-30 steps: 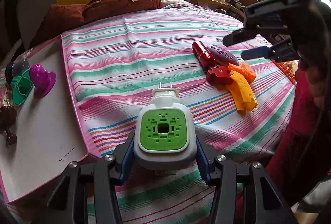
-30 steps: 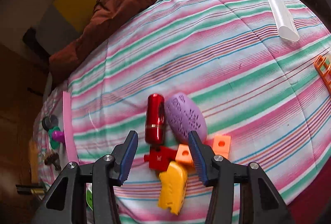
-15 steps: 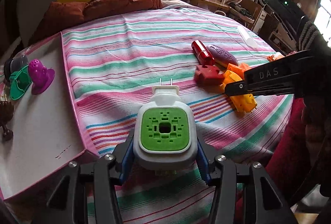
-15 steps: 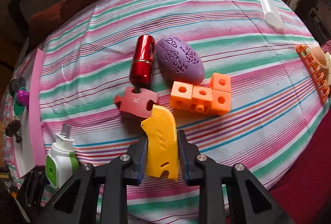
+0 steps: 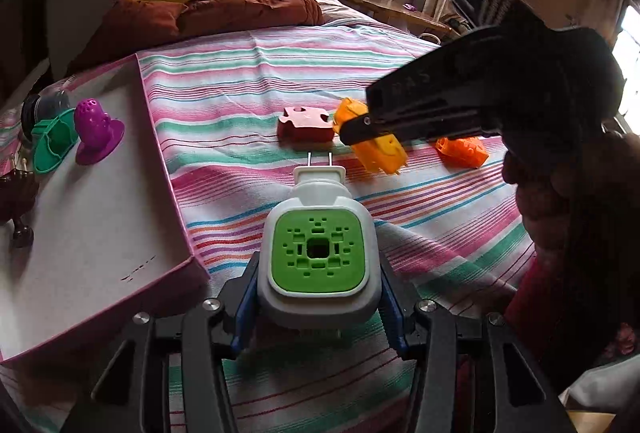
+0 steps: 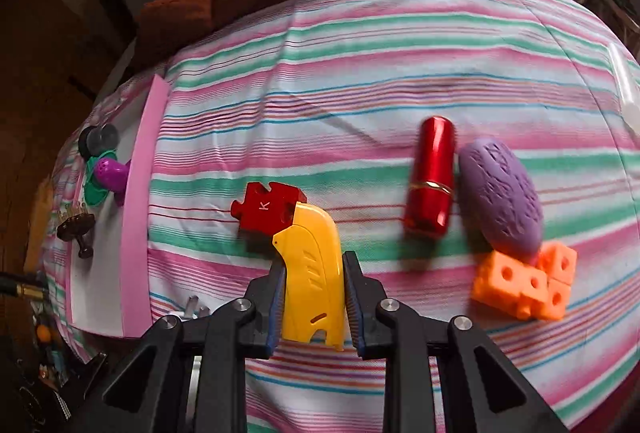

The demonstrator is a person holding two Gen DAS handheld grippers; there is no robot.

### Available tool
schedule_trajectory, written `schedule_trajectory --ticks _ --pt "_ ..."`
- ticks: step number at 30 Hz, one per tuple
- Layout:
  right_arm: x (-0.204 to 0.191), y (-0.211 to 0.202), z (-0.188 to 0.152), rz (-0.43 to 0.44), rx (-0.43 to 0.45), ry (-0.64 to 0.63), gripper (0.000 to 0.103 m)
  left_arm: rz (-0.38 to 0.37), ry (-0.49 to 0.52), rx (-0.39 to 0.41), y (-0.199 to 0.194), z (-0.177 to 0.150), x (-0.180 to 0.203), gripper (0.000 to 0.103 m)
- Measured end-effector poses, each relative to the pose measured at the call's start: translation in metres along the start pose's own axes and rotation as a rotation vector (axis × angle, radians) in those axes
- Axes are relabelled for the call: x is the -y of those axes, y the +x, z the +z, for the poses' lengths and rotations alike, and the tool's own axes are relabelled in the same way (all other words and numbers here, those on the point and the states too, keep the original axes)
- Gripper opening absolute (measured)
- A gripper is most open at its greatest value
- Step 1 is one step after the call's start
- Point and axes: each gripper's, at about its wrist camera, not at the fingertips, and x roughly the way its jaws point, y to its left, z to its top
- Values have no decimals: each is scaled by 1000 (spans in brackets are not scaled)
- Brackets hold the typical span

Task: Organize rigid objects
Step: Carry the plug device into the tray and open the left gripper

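White and green, the plug-in device (image 5: 318,257) is sitting pinched between the fingers of the left claw (image 5: 318,297), its prongs pointing away over the striped bedspread (image 5: 248,81). Beyond it, the right claw (image 6: 314,273) is clamping the yellow plastic piece (image 6: 314,269), whose tip is overlapping the red puzzle piece (image 6: 266,207). Farther right, a red tube (image 6: 432,177), purple oval (image 6: 500,199) and orange blocks (image 6: 520,283) are lying together.
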Motion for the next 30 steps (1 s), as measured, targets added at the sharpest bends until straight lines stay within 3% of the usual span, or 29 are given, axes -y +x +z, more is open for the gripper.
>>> schedule_trajectory --ticks 5,11,21,30 --pt "-12 -1 22 -54 52 -51 26 -5 -18 18 -11 -1 -4 52" --pt "-4 11 15 -176 -7 -132 26 -19 -56 68 -30 6 -7 52" --pt "5 15 16 -139 -1 -117 28 -6 -155 126 -57 15 -28 52" --pt "1 16 10 -183 20 -180 28 57 -264 167 -79 6 -71 52"
